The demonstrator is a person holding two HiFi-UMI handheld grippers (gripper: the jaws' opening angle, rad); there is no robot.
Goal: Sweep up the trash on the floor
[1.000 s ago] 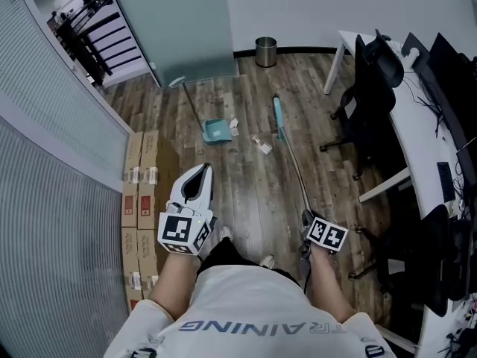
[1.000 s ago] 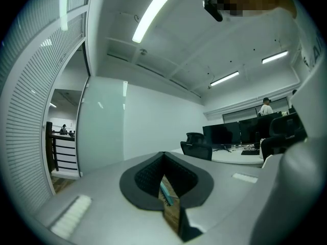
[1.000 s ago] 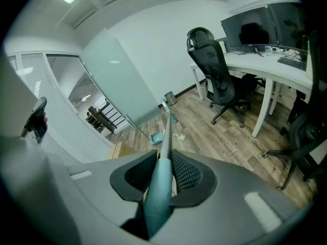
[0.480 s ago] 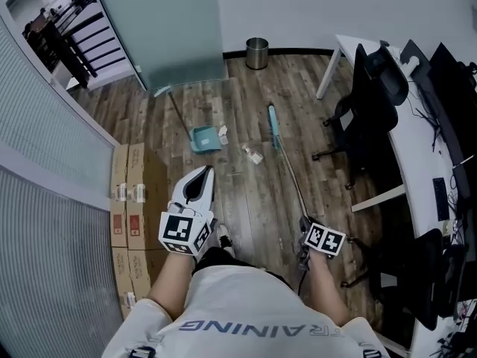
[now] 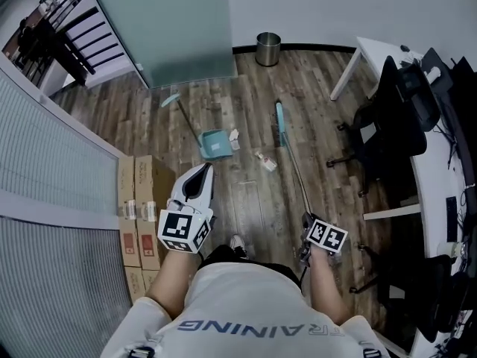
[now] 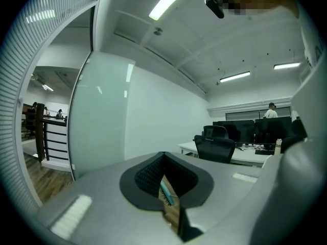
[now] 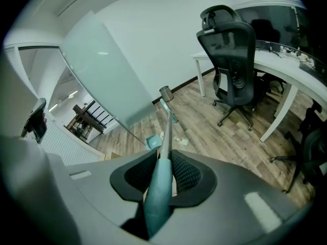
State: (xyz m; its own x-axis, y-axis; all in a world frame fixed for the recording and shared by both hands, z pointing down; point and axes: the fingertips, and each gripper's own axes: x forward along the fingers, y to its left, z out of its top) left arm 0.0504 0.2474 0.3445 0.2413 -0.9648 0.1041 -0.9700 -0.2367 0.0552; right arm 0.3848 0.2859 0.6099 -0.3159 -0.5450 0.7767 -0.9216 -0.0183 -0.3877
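Jaws: right gripper (image 7: 162, 161) clamps long teal-handled broom (image 5: 293, 166), left gripper (image 6: 164, 160) closed, empty; crumpled white paper trash (image 5: 264, 160) just left of its shaft.

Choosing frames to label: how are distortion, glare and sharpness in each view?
Head view: fisheye bends straight lines, pale glare on the floor. Left gripper view: heavy fisheye, dark corners, bright ceiling light. Right gripper view: near broom handle soft, floor beyond sharp.

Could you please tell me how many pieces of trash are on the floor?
2: one scrap beside the dustpan, another scrap near the broom; smaller bits may be hidden.
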